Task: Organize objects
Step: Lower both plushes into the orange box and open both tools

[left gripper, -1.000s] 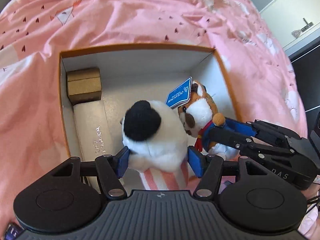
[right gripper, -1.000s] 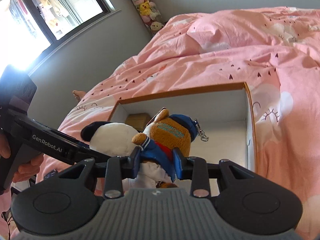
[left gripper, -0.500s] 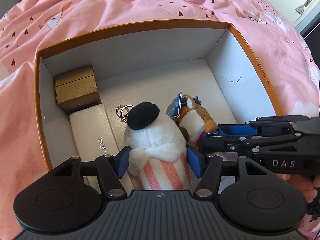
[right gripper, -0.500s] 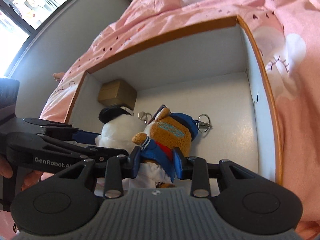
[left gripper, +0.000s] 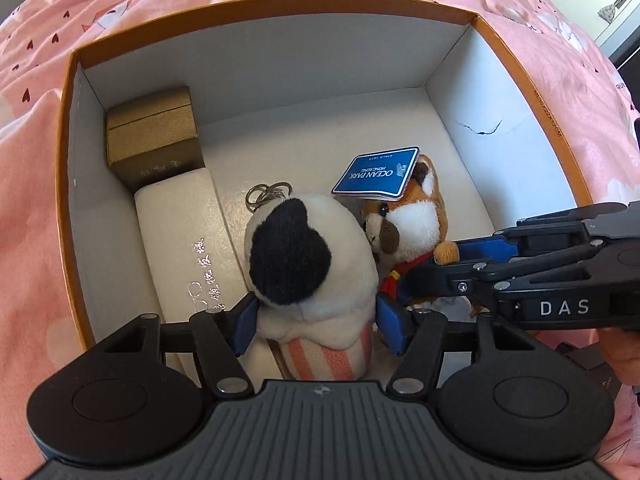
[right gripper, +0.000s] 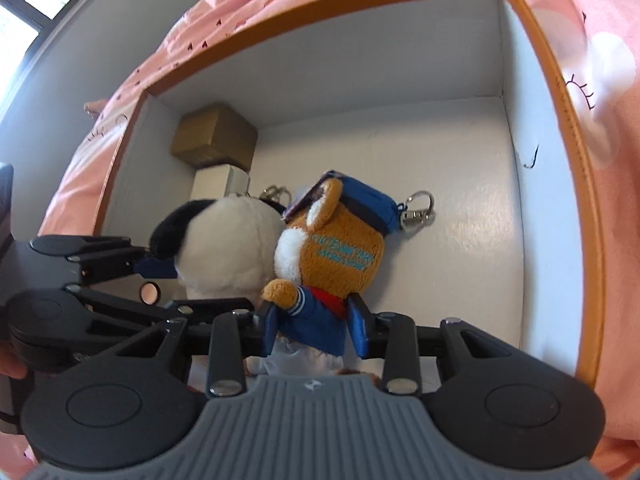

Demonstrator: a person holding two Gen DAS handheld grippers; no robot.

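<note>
My left gripper [left gripper: 316, 328] is shut on a white plush with a black patch and pink striped base [left gripper: 308, 264], held low inside an orange-rimmed white box [left gripper: 280, 60]. My right gripper [right gripper: 316, 330] is shut on a brown fox plush in a blue jacket and cap [right gripper: 336, 248], held right beside the white plush [right gripper: 224, 252]. In the left wrist view the fox plush [left gripper: 408, 224] carries a blue paper tag [left gripper: 378, 174], and the right gripper [left gripper: 476, 256] enters from the right. Both plushes have metal key rings.
A gold box [left gripper: 152, 136] stands in the box's far left corner, with a long white case [left gripper: 184, 240] in front of it along the left wall. The box's right half floor [right gripper: 460, 240] is bare. Pink bedding [left gripper: 32, 160] surrounds the box.
Both grippers have gone down and forward into the box with their plushes; the box now fills both views. Both stay shut.
</note>
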